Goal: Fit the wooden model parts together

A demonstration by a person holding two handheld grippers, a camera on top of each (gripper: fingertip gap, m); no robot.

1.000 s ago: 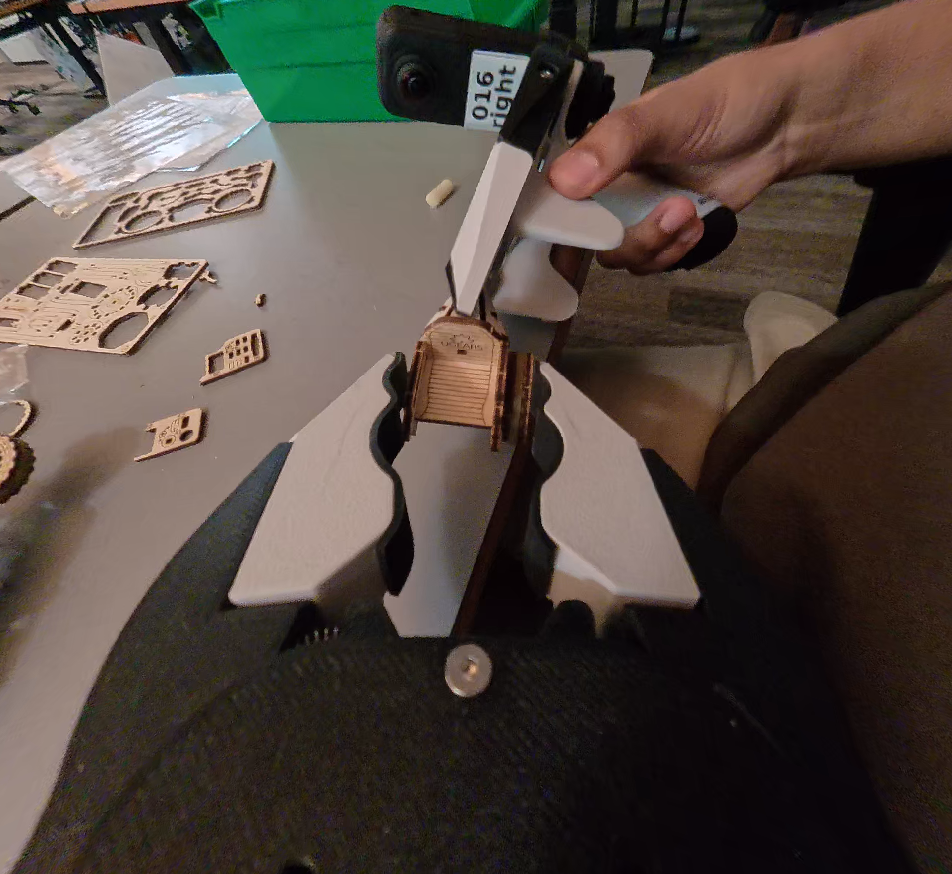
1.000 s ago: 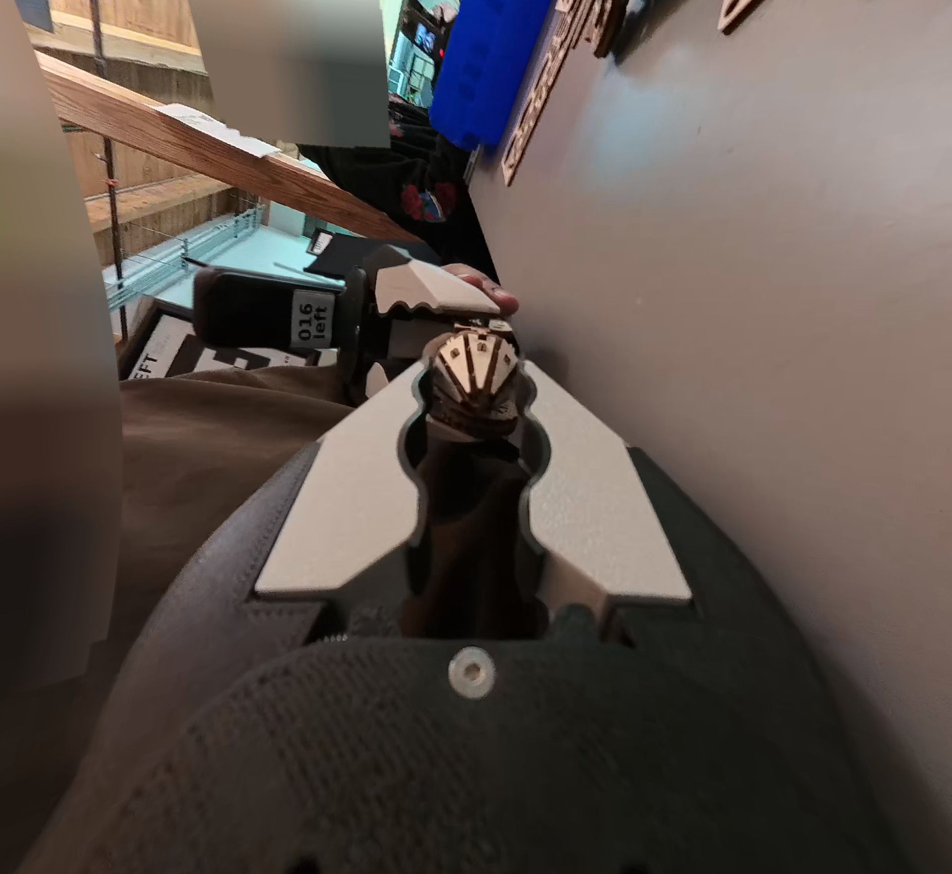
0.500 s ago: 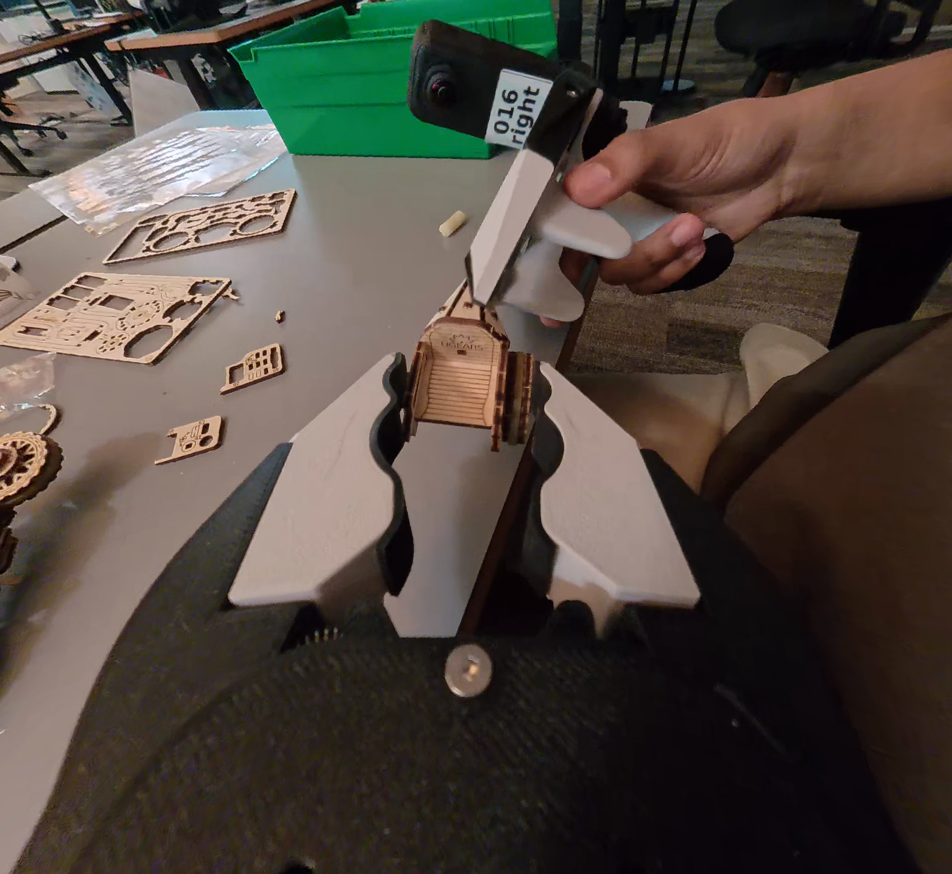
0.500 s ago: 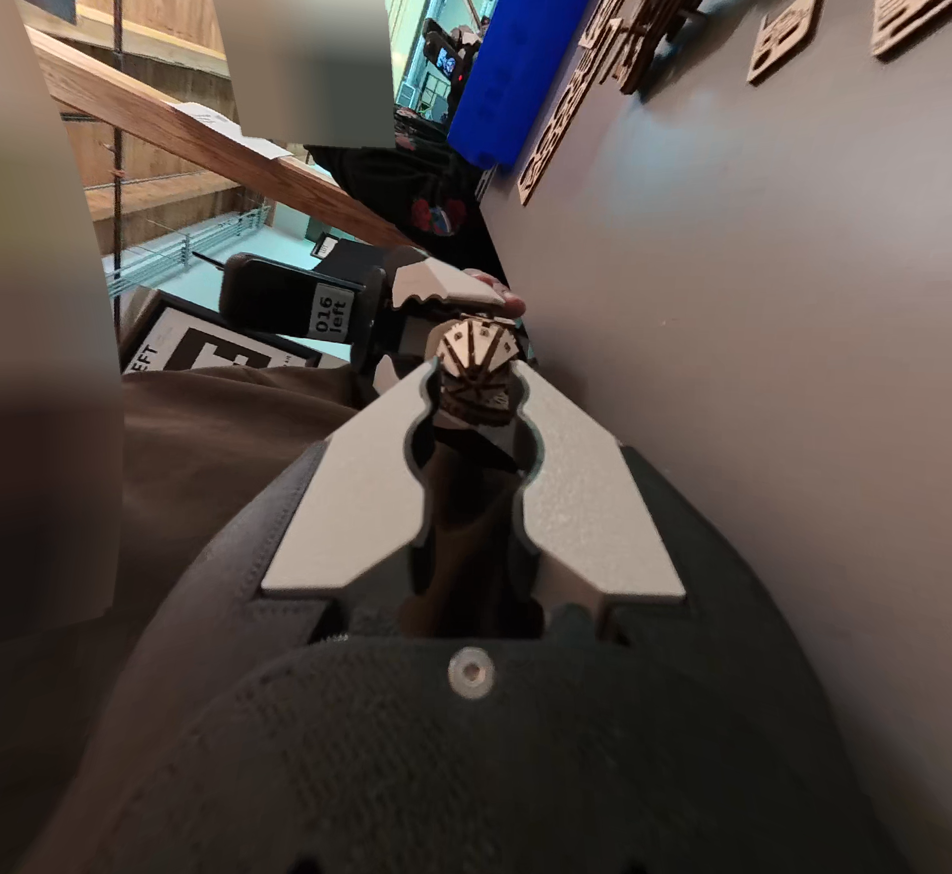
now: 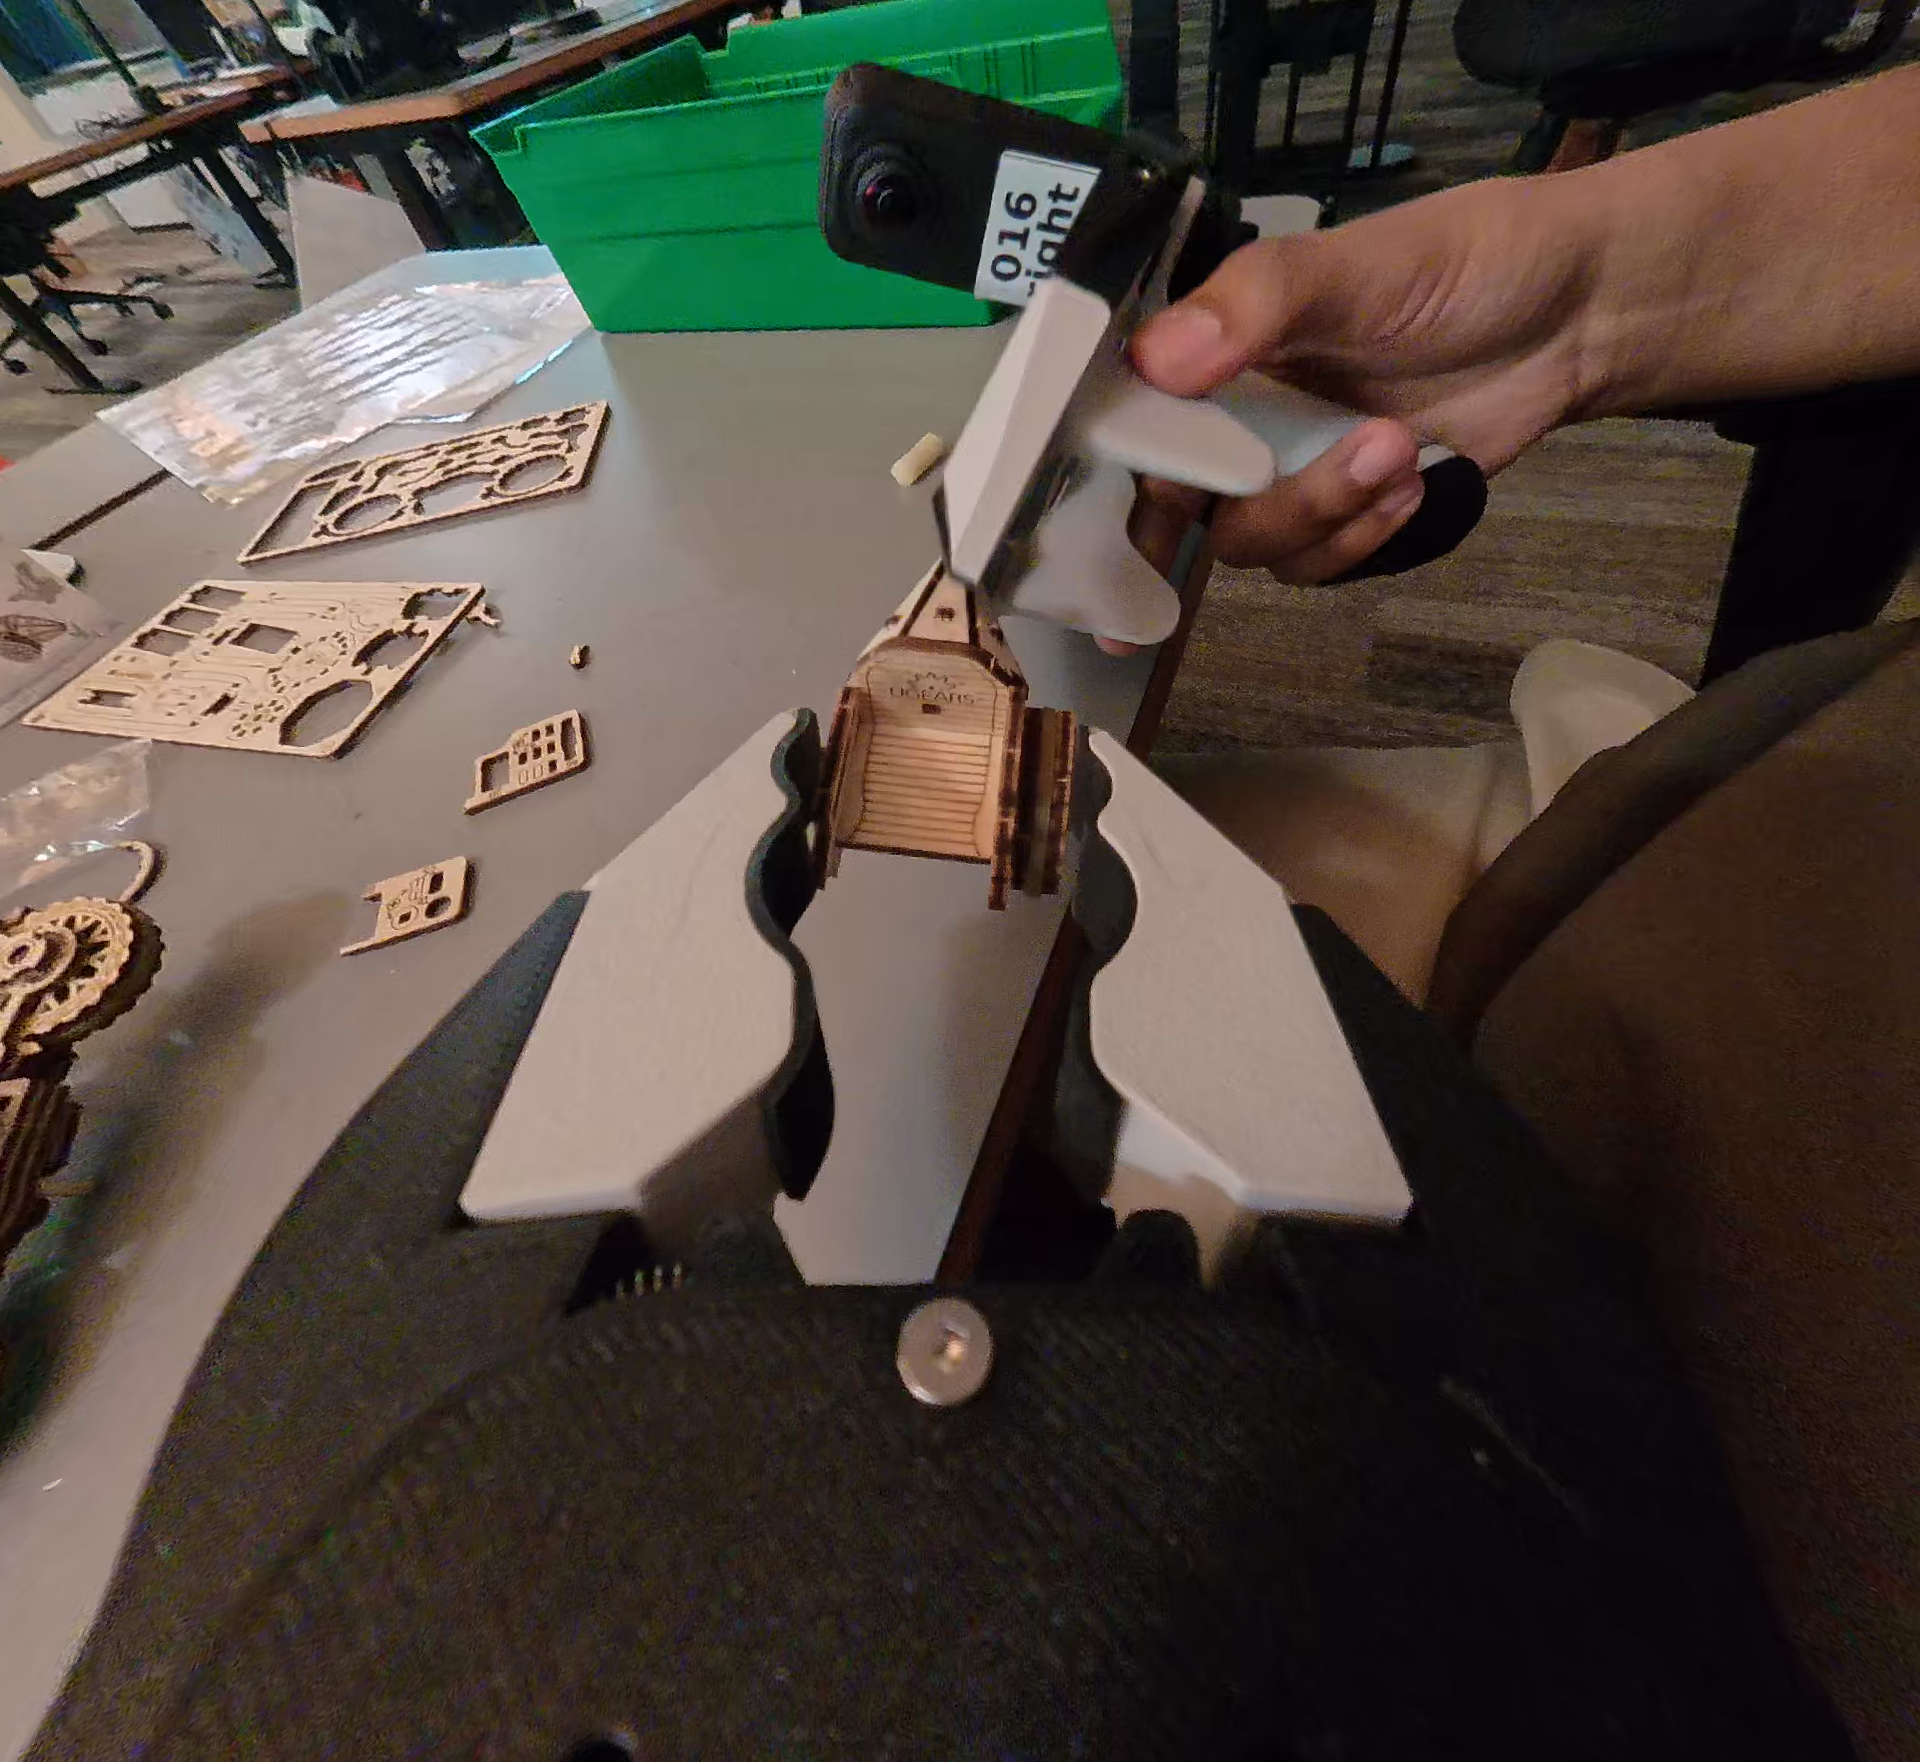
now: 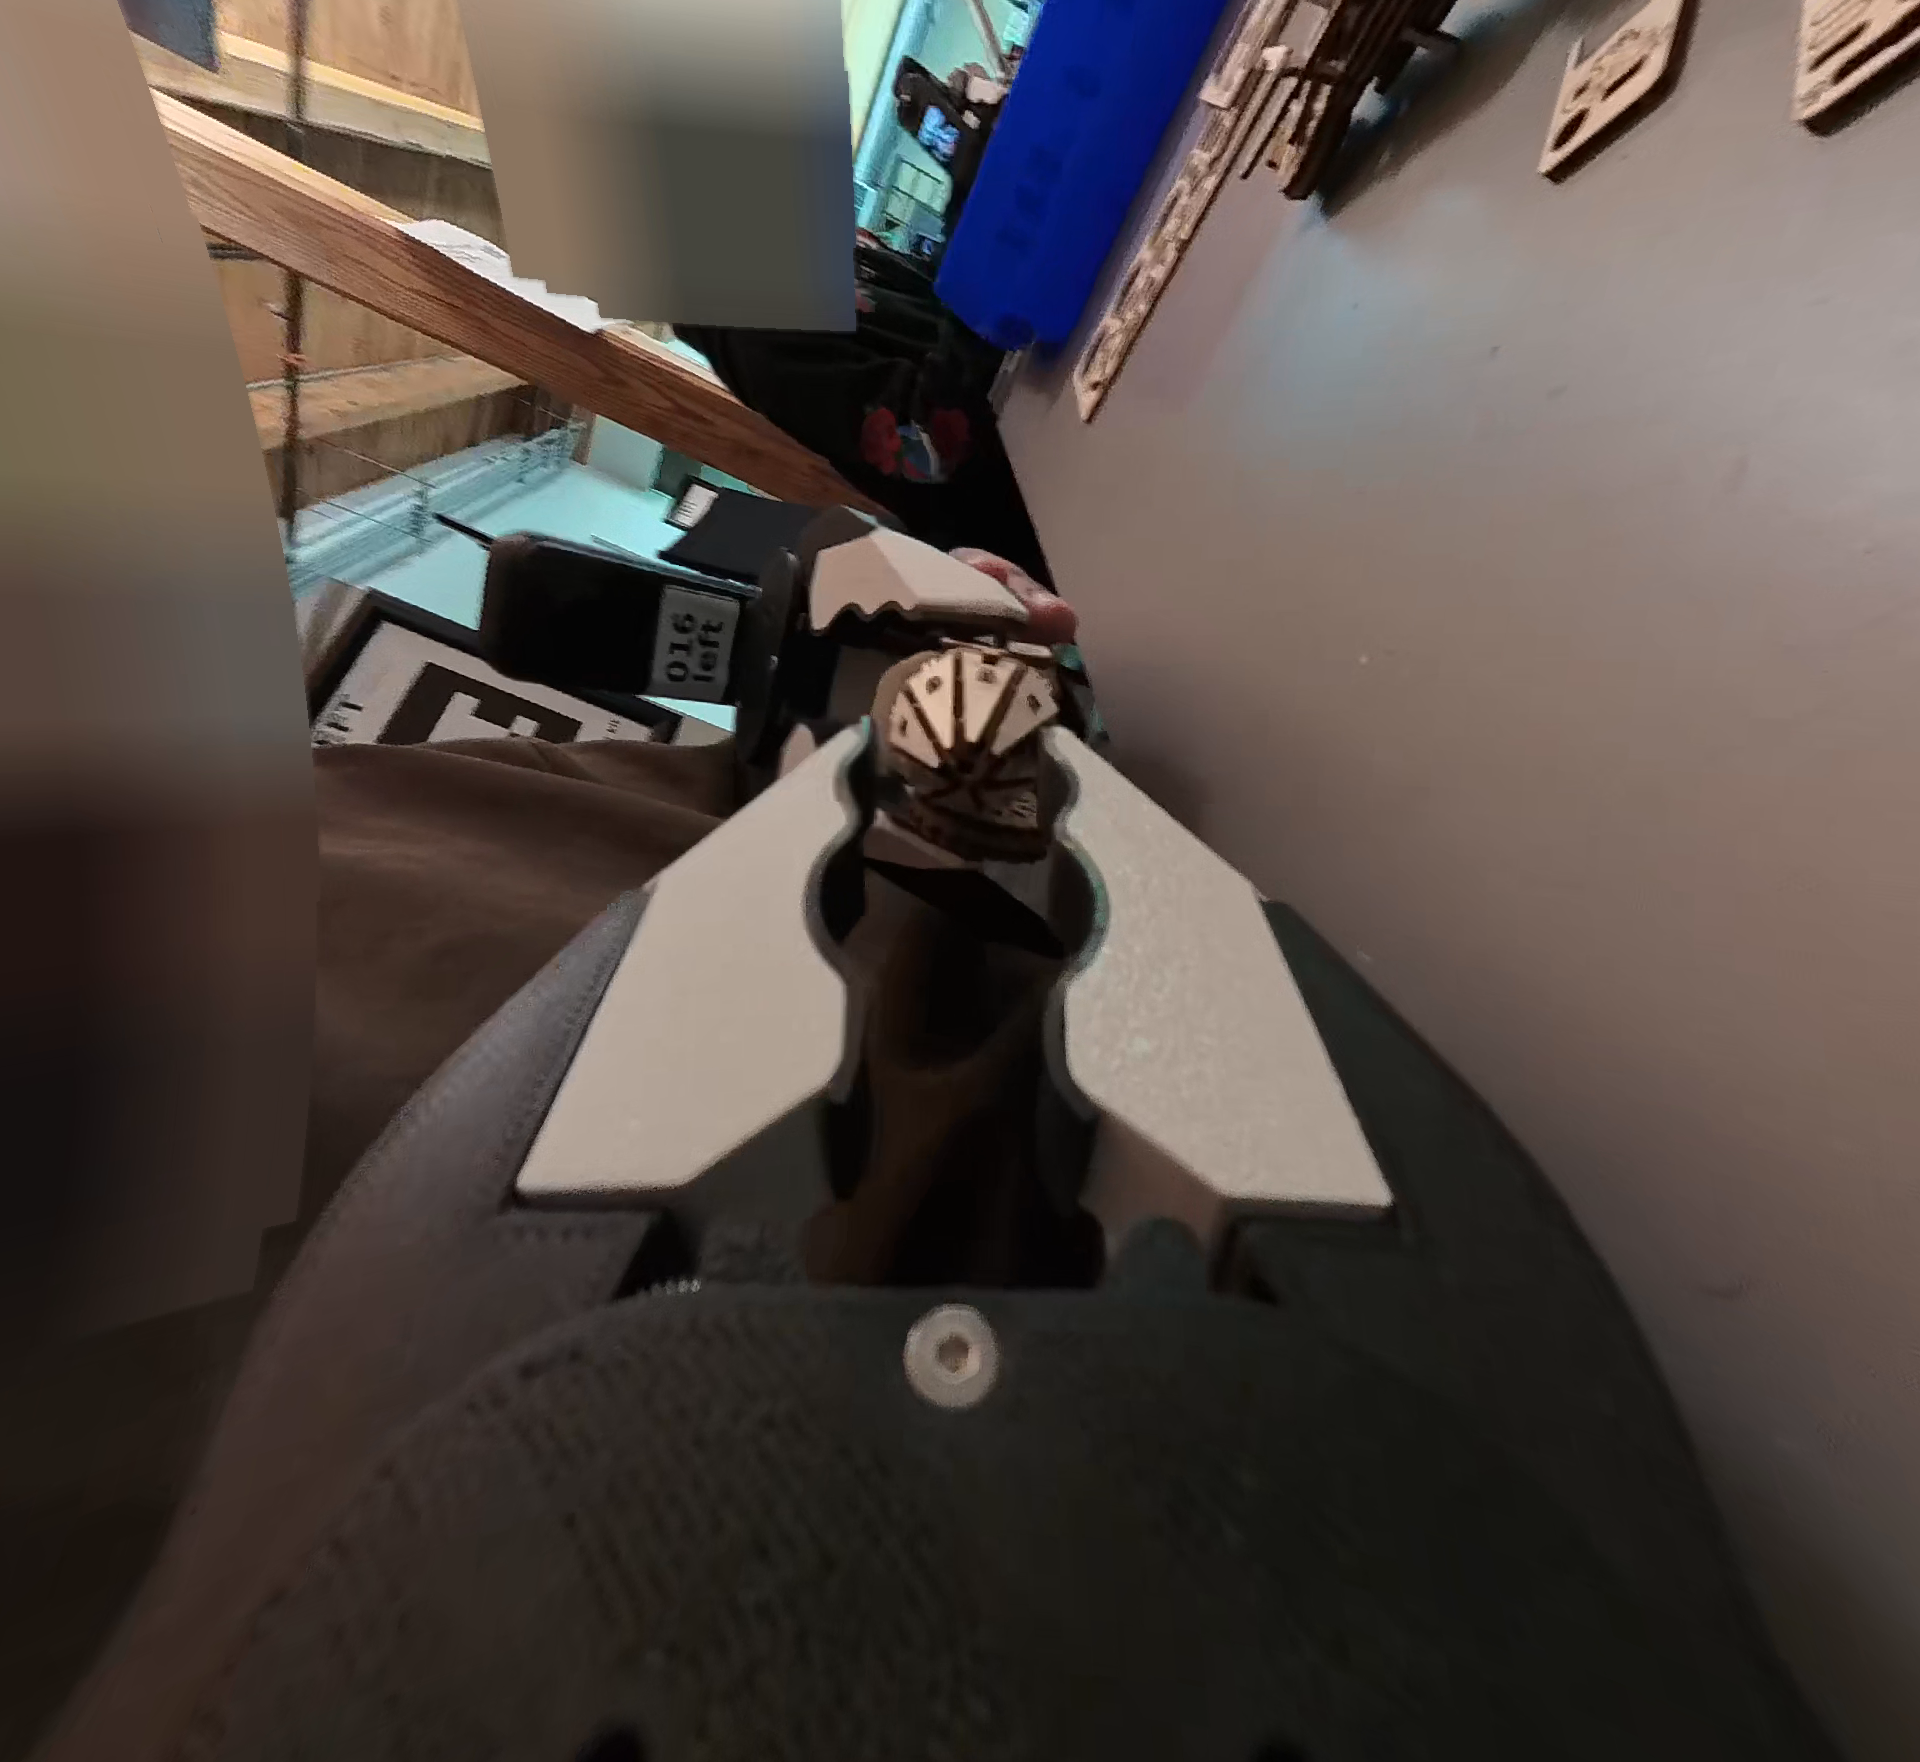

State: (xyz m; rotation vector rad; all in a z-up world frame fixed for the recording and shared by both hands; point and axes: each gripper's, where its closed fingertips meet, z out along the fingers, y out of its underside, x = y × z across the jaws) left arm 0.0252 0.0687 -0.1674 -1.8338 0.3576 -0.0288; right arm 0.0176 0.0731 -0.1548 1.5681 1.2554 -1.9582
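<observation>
Centre of left wrist view: left gripper (image 5: 940,803) clamped on the small wooden body (image 5: 935,767), a slatted open box with a wheel on its right side. Just above it, right gripper (image 5: 971,569) closed on a segmented wooden cone (image 6: 971,741), which touches the body's top; whether it is seated, cannot tell. Mid-left on the grey table (image 5: 727,486): two loose small panels (image 5: 528,762), a gear assembly (image 5: 62,959) at the edge. Farther: punched-out sheets (image 5: 255,663), green bin (image 5: 821,185). Judgement: mid-assembly, pieces left.
</observation>
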